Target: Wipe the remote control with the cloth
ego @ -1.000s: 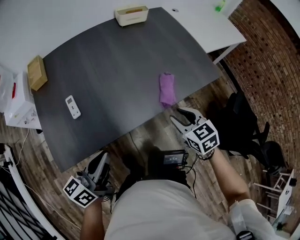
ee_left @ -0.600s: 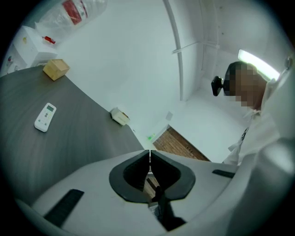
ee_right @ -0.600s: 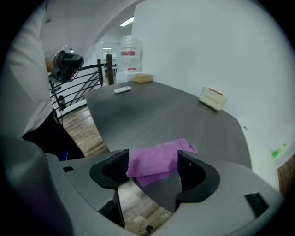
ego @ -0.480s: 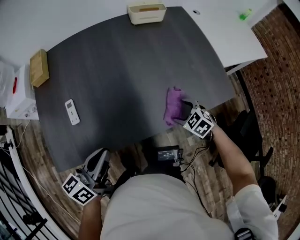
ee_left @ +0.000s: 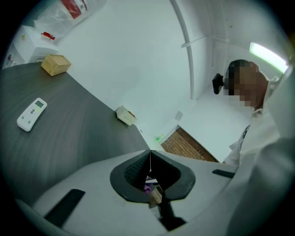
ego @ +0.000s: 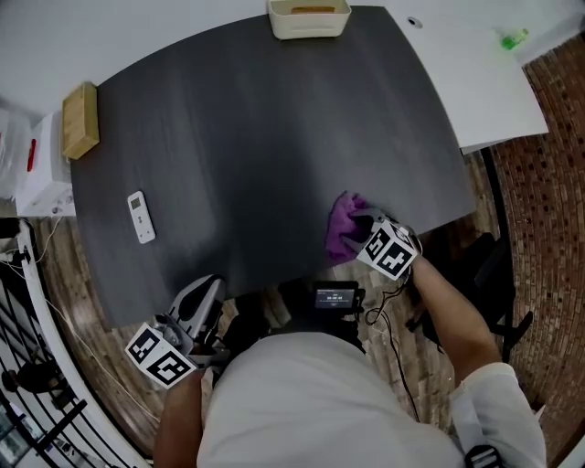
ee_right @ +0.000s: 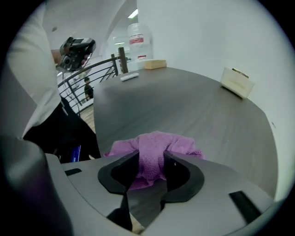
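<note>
The white remote control (ego: 140, 217) lies flat near the left side of the dark grey table (ego: 256, 137); it also shows as the remote (ee_left: 31, 114) and far off as the remote (ee_right: 129, 77). A purple cloth (ego: 344, 228) sits bunched at the table's near right edge. My right gripper (ego: 363, 226) points steeply down onto it. Its jaws have just been closing and now pinch a raised fold of the cloth (ee_right: 156, 148) at the right gripper (ee_right: 152, 157). My left gripper (ego: 205, 294) hangs shut and empty at the near left edge, far short of the remote, jaws together at the left gripper (ee_left: 150, 153).
A cream tray (ego: 309, 16) stands at the table's far edge and a wooden block (ego: 79, 121) at its far left corner. A white box (ego: 41, 187) sits beyond the left edge, a white table (ego: 475, 82) adjoins at right. Black railing (ego: 32, 366) runs lower left.
My right gripper came down from off the table's edge onto the purple cloth and closed on a fold of it. My left gripper drifted closer to the table's near edge.
</note>
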